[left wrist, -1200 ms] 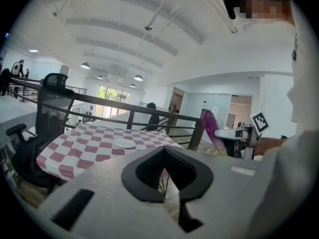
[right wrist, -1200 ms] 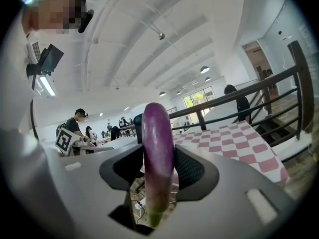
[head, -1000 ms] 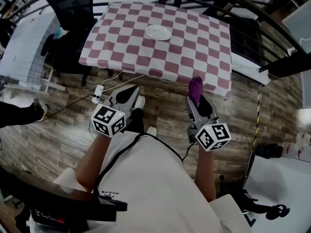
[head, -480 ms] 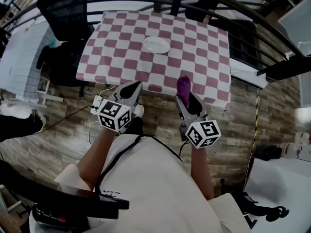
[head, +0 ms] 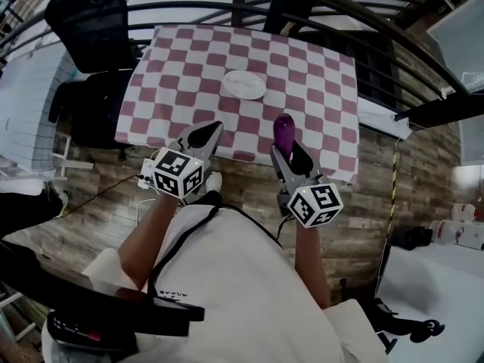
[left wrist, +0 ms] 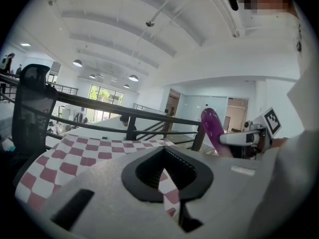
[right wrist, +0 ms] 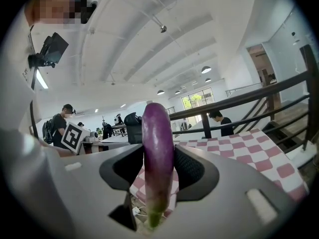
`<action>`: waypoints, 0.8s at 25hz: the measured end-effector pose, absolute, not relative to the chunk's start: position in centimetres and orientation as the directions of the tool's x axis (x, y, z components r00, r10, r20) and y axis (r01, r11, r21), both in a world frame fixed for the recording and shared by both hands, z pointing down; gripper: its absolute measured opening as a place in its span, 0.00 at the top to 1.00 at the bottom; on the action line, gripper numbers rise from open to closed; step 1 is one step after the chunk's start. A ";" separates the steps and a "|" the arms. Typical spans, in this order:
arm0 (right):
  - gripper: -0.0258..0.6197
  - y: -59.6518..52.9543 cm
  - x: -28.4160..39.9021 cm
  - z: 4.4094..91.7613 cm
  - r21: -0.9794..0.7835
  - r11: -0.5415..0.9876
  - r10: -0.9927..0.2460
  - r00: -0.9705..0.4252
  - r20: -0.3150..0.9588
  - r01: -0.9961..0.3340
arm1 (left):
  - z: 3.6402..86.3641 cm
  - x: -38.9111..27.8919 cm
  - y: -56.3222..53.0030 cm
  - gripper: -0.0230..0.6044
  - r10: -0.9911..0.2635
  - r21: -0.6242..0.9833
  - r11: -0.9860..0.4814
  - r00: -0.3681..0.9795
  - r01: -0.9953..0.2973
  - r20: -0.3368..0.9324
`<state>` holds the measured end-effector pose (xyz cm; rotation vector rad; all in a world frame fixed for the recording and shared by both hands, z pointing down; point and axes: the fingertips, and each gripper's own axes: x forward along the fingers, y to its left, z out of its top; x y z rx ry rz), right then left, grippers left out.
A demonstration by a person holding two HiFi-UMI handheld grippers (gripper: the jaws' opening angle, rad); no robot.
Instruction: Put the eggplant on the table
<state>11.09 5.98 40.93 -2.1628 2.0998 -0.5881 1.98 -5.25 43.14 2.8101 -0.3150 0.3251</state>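
Observation:
The purple eggplant (head: 284,129) stands upright between the jaws of my right gripper (head: 290,151), which is shut on it. Its tip rises over the near edge of the table (head: 318,66), which has a red and white checkered cloth. In the right gripper view the eggplant (right wrist: 158,148) fills the gap between the pads. My left gripper (head: 200,138) hovers at the same near edge, to the left, jaws together with nothing in them. From the left gripper view, the eggplant (left wrist: 213,127) and the right gripper (left wrist: 247,138) show to the right, with the table (left wrist: 82,151) ahead.
A white plate (head: 243,85) lies at the middle of the table. A black chair (head: 87,23) stands at the table's far left, and a dark railing (head: 355,17) curves behind it. A white power strip (head: 146,172) with a cable lies on the wooden floor.
Both grippers have moved forward from over the floor to the table's near edge. The eggplant stays held upright in the right gripper, and the left jaws stay together.

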 end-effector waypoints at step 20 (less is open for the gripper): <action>0.65 -8.8 12.5 42.4 -0.244 -0.084 -0.953 0.006 0.304 -0.966 | 45.3 4.7 -21.3 0.96 -0.097 0.296 -0.938 0.957 -0.180 0.273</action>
